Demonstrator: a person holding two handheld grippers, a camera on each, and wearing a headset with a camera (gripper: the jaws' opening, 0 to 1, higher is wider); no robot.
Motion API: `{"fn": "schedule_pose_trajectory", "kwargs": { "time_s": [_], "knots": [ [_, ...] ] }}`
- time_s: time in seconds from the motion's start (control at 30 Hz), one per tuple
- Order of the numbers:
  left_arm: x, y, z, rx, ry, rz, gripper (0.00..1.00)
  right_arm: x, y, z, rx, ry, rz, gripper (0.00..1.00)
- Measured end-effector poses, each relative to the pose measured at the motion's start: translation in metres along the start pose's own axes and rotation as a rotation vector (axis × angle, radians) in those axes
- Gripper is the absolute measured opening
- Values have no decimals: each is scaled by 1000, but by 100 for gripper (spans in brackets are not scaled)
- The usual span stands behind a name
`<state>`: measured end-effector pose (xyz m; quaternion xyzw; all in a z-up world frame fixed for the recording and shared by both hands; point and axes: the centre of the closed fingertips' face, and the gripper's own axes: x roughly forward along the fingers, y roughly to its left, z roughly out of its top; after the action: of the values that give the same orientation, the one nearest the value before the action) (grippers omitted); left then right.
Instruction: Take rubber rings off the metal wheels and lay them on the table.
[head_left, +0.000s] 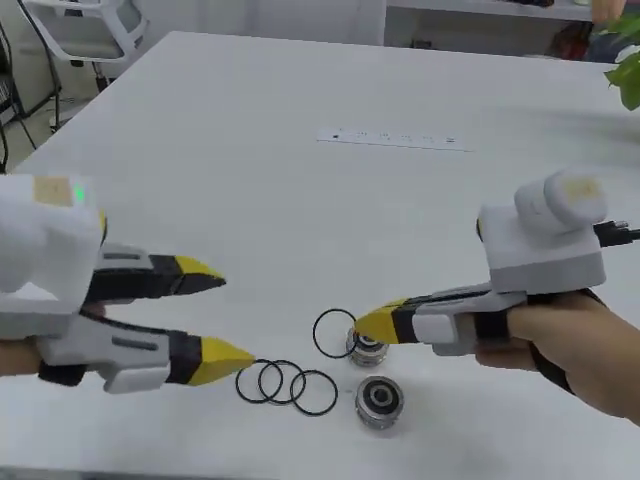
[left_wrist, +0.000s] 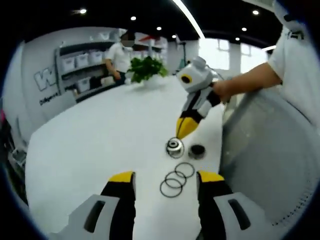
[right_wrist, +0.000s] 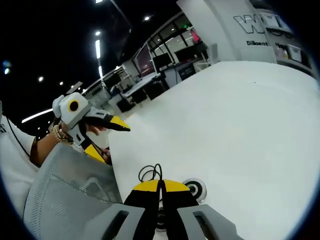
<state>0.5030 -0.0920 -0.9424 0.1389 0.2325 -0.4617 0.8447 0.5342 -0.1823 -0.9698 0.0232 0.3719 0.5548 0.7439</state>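
1. Right gripper (head_left: 366, 325): jaws pressed together, with a thin black rubber ring (head_left: 315, 334) pinched at the tips. In the right gripper view the loop rises from between the yellow tips.
2. The held ring hangs on the left of the tips, just beside and partly over a metal wheel (head_left: 368, 347). I can't tell if it is fully clear of that wheel.
3. Left gripper (head_left: 212, 312): jaws wide apart, holding nothing, low over the table (head_left: 300, 200).
4. Three loose rings (head_left: 285, 383) lie flat in an overlapping row between the two grippers, nearer the left one.
5. A second wheel (head_left: 380, 397) stands just on the person's side of the first; too small to say whether it carries a ring.
6. Key relation: the row of rings lies left of the right claw and slightly toward the person. Likely next move is a short carry that way, then letting go beside the row.
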Motion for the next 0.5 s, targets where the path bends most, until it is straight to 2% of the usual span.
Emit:
{"fn": "schedule_pose_trajectory", "kwargs": {
  "time_s": [0.07, 0.23, 0.5],
  "knots": [
    [-6, -3, -10, -17, 13, 13, 49, 4, 4, -6, -14, 26, 10, 0],
    [-13, -9, -23, -58, 20, 32, 50, 11, 10, -16, -29, 73, 35, 0],
    [-15, -10, -29, -96, 16, 59, 52, 15, 8, -29, -53, 128, 37, 0]
  ]
}}
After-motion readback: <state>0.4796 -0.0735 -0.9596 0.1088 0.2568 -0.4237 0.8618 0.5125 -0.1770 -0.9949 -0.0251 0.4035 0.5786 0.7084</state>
